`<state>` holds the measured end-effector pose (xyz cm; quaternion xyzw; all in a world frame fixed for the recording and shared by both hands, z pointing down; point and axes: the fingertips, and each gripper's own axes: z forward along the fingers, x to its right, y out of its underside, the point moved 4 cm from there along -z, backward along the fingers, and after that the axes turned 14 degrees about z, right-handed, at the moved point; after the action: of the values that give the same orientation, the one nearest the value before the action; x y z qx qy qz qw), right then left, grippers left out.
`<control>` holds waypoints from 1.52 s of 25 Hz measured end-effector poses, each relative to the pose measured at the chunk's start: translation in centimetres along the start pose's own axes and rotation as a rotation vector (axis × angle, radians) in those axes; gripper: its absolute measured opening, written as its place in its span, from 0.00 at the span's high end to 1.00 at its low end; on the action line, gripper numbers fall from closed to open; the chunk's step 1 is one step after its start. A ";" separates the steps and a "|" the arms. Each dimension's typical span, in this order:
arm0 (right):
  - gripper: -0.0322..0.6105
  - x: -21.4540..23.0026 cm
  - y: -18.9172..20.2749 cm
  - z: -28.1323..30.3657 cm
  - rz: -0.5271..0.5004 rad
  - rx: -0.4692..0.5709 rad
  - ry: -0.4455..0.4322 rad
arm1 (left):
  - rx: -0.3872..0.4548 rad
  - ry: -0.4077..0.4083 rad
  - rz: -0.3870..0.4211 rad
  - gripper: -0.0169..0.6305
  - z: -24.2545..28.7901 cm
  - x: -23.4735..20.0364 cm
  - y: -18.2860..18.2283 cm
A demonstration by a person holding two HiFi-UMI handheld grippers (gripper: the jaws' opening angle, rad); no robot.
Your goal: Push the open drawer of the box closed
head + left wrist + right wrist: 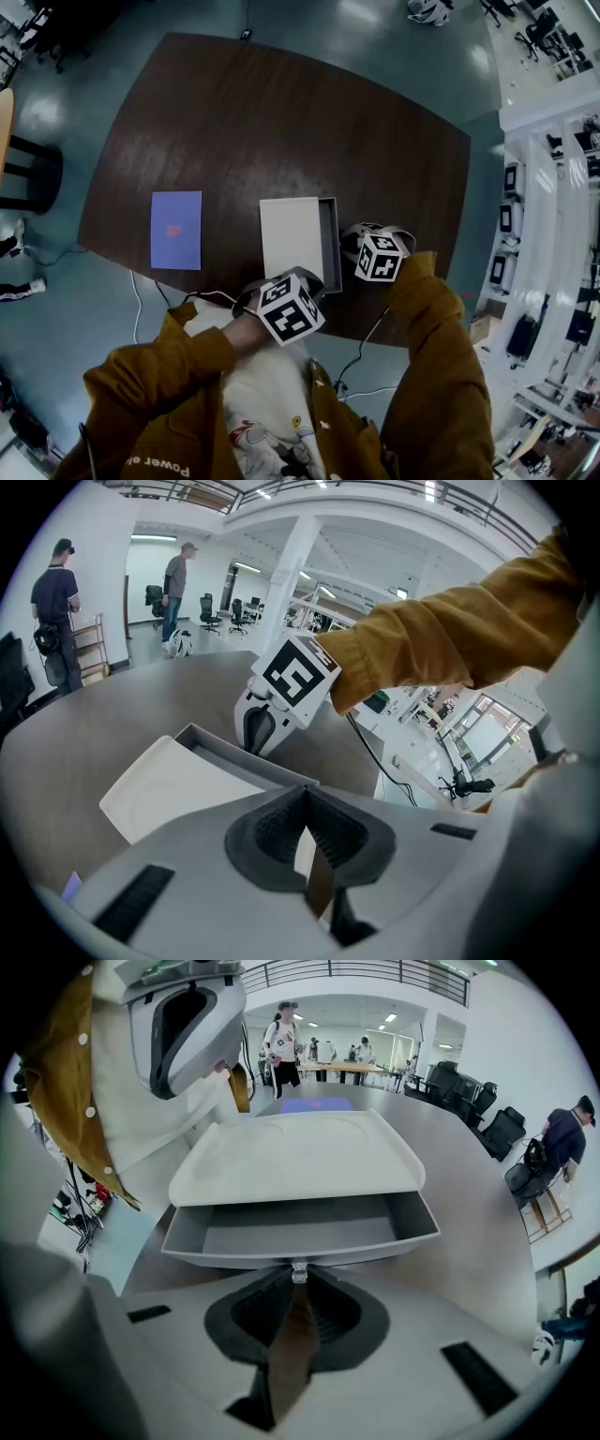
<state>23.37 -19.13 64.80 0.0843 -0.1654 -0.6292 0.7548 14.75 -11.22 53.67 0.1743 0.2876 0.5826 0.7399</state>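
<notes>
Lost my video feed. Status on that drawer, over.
Left tool shut, empty. Right tool shut on knob. Drawer open, empty. Nothing blocking it.

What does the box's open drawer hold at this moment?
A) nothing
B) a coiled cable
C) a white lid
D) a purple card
A: the right gripper view looks straight into the drawer and shows only its bare grey floor.
</notes>
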 end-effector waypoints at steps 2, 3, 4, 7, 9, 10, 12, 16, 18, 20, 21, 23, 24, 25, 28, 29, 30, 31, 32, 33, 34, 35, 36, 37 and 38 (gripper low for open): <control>0.87 -0.2 -0.3 0.1 0.001 0.004 -0.003 | -0.001 0.004 -0.001 0.96 -0.1 0.2 0.0; 0.87 -0.2 -0.6 0.2 0.001 0.006 -0.004 | -0.002 0.005 0.000 0.96 -0.1 0.3 0.1; 0.87 -0.3 -0.8 0.3 0.000 0.009 -0.005 | -0.003 0.005 0.000 0.96 -0.2 0.3 0.1; 0.87 -0.5 -1.7 0.4 -0.006 0.014 -0.009 | -0.001 0.004 0.001 0.96 -0.4 0.4 0.1; 0.87 -0.7 -2.2 0.6 -0.010 0.018 -0.012 | 0.000 0.004 0.001 0.96 -0.6 0.3 0.2; 0.87 -0.8 -2.5 0.8 -0.013 0.019 -0.013 | 0.001 0.003 0.001 0.96 -0.6 0.3 0.3; 0.87 -1.0 -2.9 1.2 -0.017 0.022 -0.015 | 0.005 0.002 0.000 0.96 -0.7 0.4 0.6; 0.87 -1.3 -3.8 1.4 -0.023 0.021 -0.019 | 0.009 0.001 -0.002 0.96 -1.1 0.4 0.8; 0.87 -1.4 -3.9 1.5 -0.023 0.016 -0.018 | 0.011 0.000 -0.003 0.96 -1.2 0.4 1.0; 0.87 -1.4 -4.0 1.6 -0.021 0.013 -0.013 | 0.012 -0.002 -0.002 0.96 -1.3 0.4 1.2; 0.87 -1.4 -4.0 1.6 -0.018 0.012 -0.011 | 0.012 -0.001 -0.001 0.96 -1.4 0.4 1.3; 0.87 -1.4 -4.1 1.6 -0.008 0.008 -0.007 | 0.013 0.001 0.001 0.96 -1.5 0.5 1.4; 0.87 -1.4 -4.1 1.7 0.000 0.006 -0.007 | 0.014 0.003 0.001 0.96 -1.6 0.5 1.5; 0.86 -1.4 -4.1 1.7 0.008 0.004 -0.007 | 0.015 0.004 0.001 0.96 -1.6 0.5 1.6; 0.86 -1.5 -4.2 1.8 0.032 0.003 -0.008 | 0.018 0.004 0.009 0.96 -1.7 0.7 1.7; 0.85 -1.6 -4.1 1.7 0.038 0.002 -0.010 | 0.018 0.004 0.013 0.96 -1.7 0.8 1.7; 0.84 -1.7 -4.1 1.7 0.042 -0.001 -0.013 | 0.019 0.004 0.015 0.96 -1.8 0.8 1.7; 0.82 -1.8 -4.1 1.6 0.044 -0.004 -0.016 | 0.021 0.005 0.017 0.96 -1.8 0.9 1.6; 0.80 -2.0 -4.1 1.6 0.045 -0.007 -0.017 | 0.022 0.006 0.018 0.96 -1.9 1.0 1.6; 0.79 -2.1 -4.0 1.4 0.045 -0.008 -0.017 | 0.023 0.006 0.019 0.96 -1.9 1.1 1.6; 0.79 -2.3 -3.9 1.2 0.044 -0.008 -0.013 | 0.024 0.005 0.022 0.96 -1.9 1.2 1.5; 0.79 -2.4 -3.8 1.0 0.043 -0.007 -0.007 | 0.024 0.004 0.025 0.96 -2.0 1.4 1.3; 0.79 -2.5 -3.6 0.7 0.042 -0.006 -0.002 | 0.024 0.003 0.029 0.96 -2.0 1.5 1.2; 0.79 -2.6 -3.6 0.5 0.041 -0.005 0.004 | 0.025 0.004 0.033 0.96 -2.0 1.7 1.0; 0.80 -2.7 -3.5 0.3 0.040 -0.004 0.008 | 0.025 0.006 0.037 0.96 -2.0 1.8 1.0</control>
<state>19.62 -17.20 63.49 0.0819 -0.1626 -0.6139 0.7681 13.04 -9.40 52.31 0.1871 0.2936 0.5930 0.7260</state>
